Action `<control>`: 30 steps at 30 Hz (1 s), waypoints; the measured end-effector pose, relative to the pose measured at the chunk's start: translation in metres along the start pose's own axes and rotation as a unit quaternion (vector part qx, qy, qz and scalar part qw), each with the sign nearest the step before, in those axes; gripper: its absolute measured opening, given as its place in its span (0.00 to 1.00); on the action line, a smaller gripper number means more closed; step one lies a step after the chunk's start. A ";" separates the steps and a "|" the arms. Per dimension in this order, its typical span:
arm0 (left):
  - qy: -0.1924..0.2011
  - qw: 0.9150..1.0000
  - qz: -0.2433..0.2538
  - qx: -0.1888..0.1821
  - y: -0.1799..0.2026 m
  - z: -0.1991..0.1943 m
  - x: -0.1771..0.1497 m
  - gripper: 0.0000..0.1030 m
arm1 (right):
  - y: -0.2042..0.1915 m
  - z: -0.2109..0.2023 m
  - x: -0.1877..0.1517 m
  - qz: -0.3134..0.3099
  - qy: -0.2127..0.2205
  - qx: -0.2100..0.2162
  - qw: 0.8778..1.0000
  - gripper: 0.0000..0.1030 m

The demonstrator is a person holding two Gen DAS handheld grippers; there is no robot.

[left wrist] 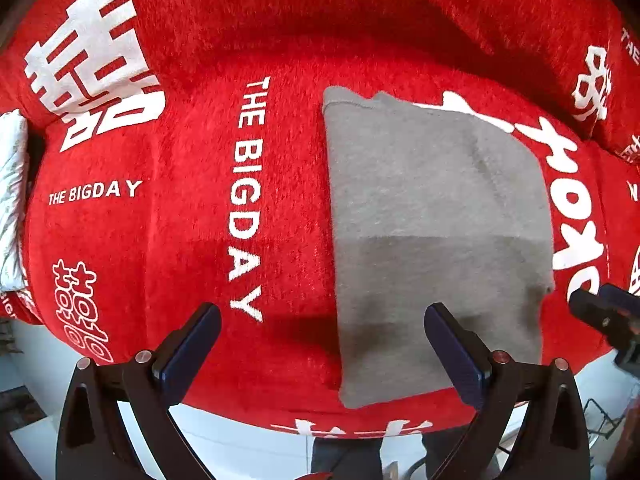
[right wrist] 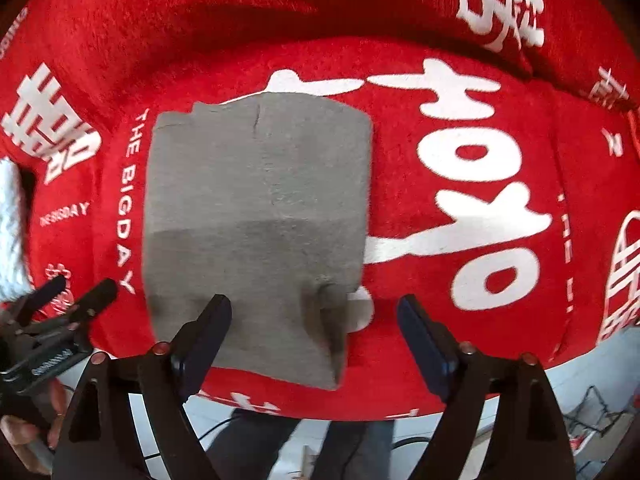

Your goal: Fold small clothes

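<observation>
A grey garment [left wrist: 436,240] lies folded into a flat rectangle on a red plush cover with white lettering [left wrist: 168,232]. It also shows in the right wrist view [right wrist: 256,220], with its near right corner slightly raised. My left gripper [left wrist: 322,340] is open and empty, hovering over the garment's near left edge. My right gripper [right wrist: 314,332] is open and empty, above the garment's near right corner. Each gripper shows at the edge of the other's view: the right gripper [left wrist: 600,312], the left gripper [right wrist: 76,292].
The red cover [right wrist: 480,200] drapes over a seat and backrest, with a front edge close below the grippers. A white fluffy item [left wrist: 12,200] sits at the far left. Below the edge are a pale floor and the person's legs [right wrist: 288,444].
</observation>
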State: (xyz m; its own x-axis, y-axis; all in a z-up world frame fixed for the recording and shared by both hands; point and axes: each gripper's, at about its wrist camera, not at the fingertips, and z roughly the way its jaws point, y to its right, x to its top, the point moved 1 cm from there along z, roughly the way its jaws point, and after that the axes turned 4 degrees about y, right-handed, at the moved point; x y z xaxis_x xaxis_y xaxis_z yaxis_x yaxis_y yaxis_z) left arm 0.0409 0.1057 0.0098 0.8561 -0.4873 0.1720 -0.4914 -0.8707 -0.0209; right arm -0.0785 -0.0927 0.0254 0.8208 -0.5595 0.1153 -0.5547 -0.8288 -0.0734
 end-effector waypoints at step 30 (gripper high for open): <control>0.017 1.000 0.008 0.006 0.020 -0.010 0.005 0.99 | -0.001 -0.004 0.005 -0.008 0.028 -0.028 0.999 1.00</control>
State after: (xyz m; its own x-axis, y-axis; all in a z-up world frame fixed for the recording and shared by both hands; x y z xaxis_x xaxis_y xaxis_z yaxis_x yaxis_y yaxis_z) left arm 0.0336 0.0870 0.0203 0.8423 -0.4989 0.2041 -0.5030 -0.8636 -0.0349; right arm -0.0745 -0.0948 0.0295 0.8212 -0.5444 0.1710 -0.5500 -0.8350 -0.0168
